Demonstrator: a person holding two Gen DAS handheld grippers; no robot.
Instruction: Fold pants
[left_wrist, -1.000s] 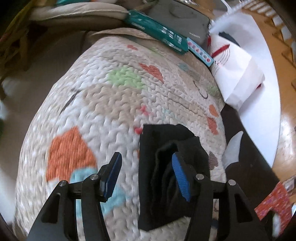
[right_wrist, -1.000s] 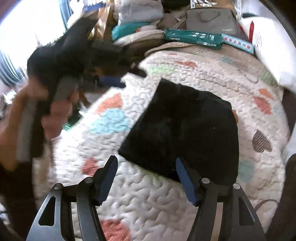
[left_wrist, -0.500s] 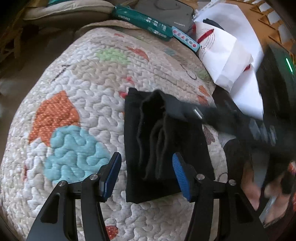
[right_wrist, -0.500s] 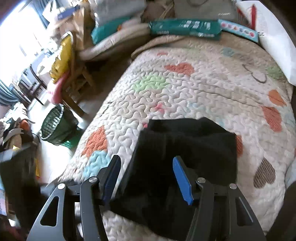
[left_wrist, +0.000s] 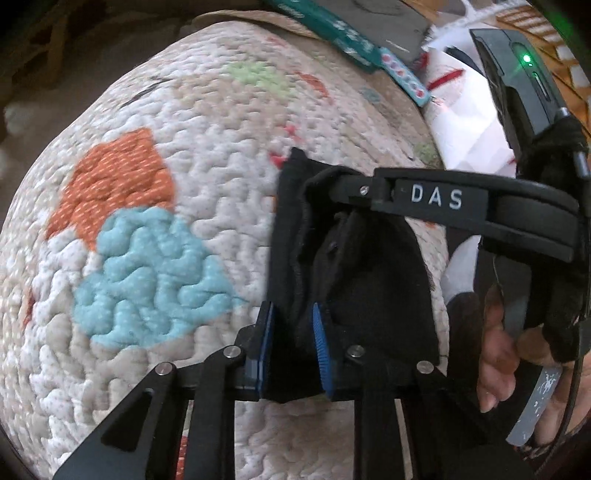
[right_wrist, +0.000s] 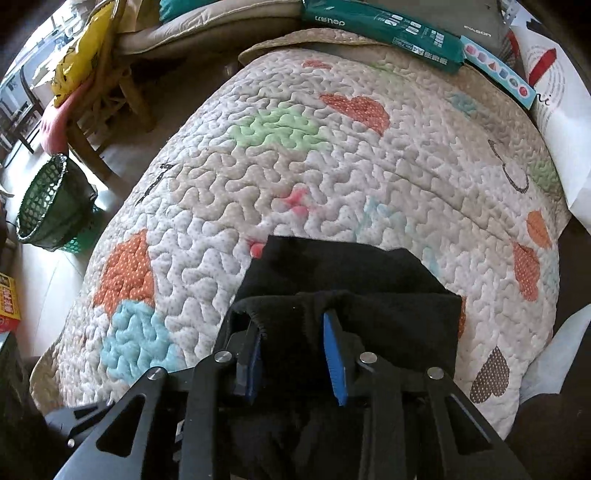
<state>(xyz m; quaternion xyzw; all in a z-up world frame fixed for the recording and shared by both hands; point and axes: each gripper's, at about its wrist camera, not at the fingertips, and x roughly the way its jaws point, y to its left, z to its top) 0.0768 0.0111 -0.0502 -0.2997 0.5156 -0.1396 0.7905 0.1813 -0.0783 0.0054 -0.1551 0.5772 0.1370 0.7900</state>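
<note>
The black pants (right_wrist: 354, 291) are seen lying on a quilted bedspread (right_wrist: 332, 166) patterned with coloured hearts, already reduced to a compact, roughly rectangular bundle of several layers, so most of the folding is judged to be done. In the left wrist view the left gripper (left_wrist: 293, 339) is set over the near edge of the bundle, its blue-padded fingers (left_wrist: 320, 339) drawn close with a ridge of black cloth pinched between them. In the right wrist view the right gripper (right_wrist: 295, 354) is placed at the adjacent edge, where a hemmed lip of cloth is held between its narrowed fingers (right_wrist: 334, 354); a firm pinch is suggested, though contact on the left pad is partly hidden by the fabric. The right gripper's body, marked DAS, and the person's right hand (left_wrist: 498, 350) are visible across the bundle from the left camera. One more fold, or a final squaring and flattening of the loose upper layers, is judged to be what remains. A green box (right_wrist: 384, 29) and a white bag (right_wrist: 561, 107) are seen beyond the far edge of the bedspread, well apart from the pants.
</note>
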